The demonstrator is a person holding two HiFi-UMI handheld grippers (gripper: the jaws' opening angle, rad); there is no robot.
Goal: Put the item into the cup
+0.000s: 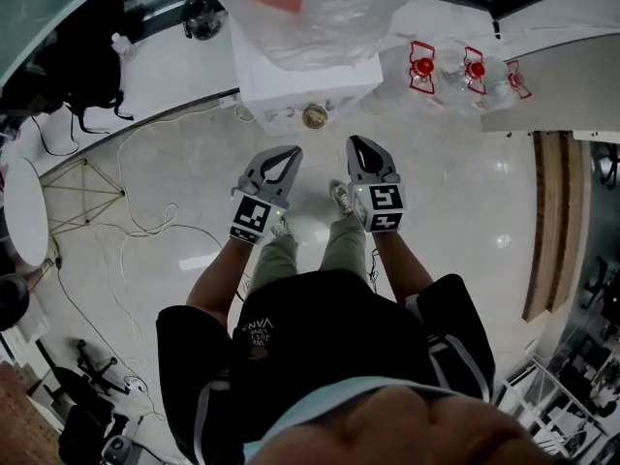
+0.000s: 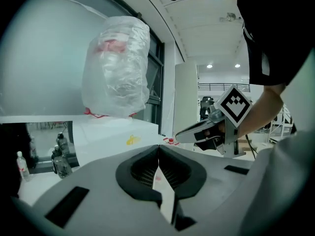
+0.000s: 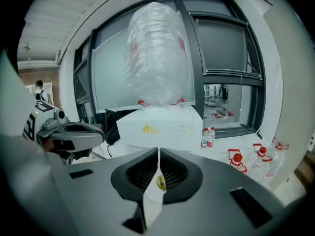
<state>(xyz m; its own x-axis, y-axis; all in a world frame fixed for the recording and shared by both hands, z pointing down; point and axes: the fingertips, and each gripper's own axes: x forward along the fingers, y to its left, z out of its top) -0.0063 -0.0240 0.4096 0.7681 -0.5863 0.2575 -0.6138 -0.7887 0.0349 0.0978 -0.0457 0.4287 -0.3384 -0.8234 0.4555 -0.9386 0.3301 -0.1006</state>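
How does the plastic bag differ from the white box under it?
The plastic bag is see-through, crinkled and rounded; the white box is opaque, smooth and straight-edged. The bag is the taller of the two. Both are pale, each with a little colour.

Head view steeply down; gripper views roughly level; all share white box (image 3: pixel 162 127).

I'm standing in what looks like a big open lab or test hall rather than a home, with a glossy pale floor (image 1: pixel 465 211), tall dark-framed windows (image 3: pixel 221 48) and recessed ceiling lights (image 2: pixel 210 66). Loose cables (image 1: pixel 167 223) trail across the floor. Water bottles (image 3: pixel 208 137) stand by the glass, and a white box (image 3: pixel 160 129) carries a bulging plastic bag (image 3: pixel 156 53).
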